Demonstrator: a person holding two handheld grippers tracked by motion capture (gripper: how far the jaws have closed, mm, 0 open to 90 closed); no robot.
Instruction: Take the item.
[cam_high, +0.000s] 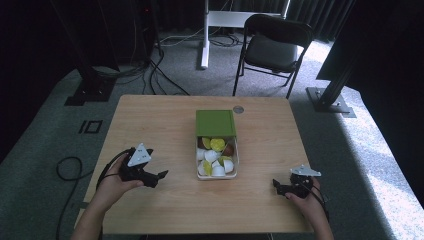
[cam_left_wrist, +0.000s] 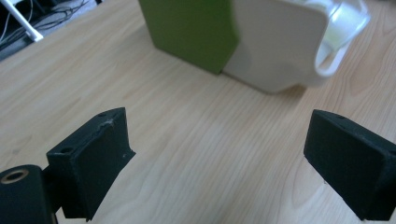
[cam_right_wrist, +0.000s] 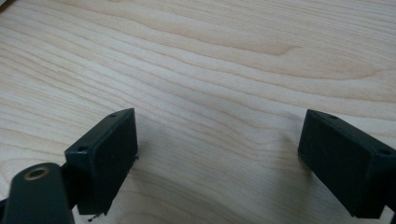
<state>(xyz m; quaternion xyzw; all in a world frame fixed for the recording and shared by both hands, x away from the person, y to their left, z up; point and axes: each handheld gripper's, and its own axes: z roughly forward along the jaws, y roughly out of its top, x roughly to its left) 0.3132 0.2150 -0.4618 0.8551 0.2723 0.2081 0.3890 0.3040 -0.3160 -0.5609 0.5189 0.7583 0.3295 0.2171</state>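
Observation:
A white box (cam_high: 217, 175) stands at the middle of the wooden table (cam_high: 150, 120), with a green lid (cam_high: 215, 123) slid back over its far half. Inside lie several small white, yellow-green and brown capsules (cam_high: 216, 155). My left gripper (cam_high: 159, 178) hovers left of the box, held in a hand, jaws open and pointing toward it. In the left gripper view the box (cam_left_wrist: 280, 42) and lid (cam_left_wrist: 191, 30) lie ahead, with nothing between the jaws. My right gripper (cam_high: 276, 187) rests near the table's front right, open over bare wood (cam_right_wrist: 215, 93).
A black folding chair (cam_high: 272, 47) and a white desk leg (cam_high: 204, 35) stand on the grey carpet beyond the table. Black stand bases (cam_high: 90, 92) and cables (cam_high: 67, 167) lie left of the table. A small round disc (cam_high: 238, 109) sits near the table's far edge.

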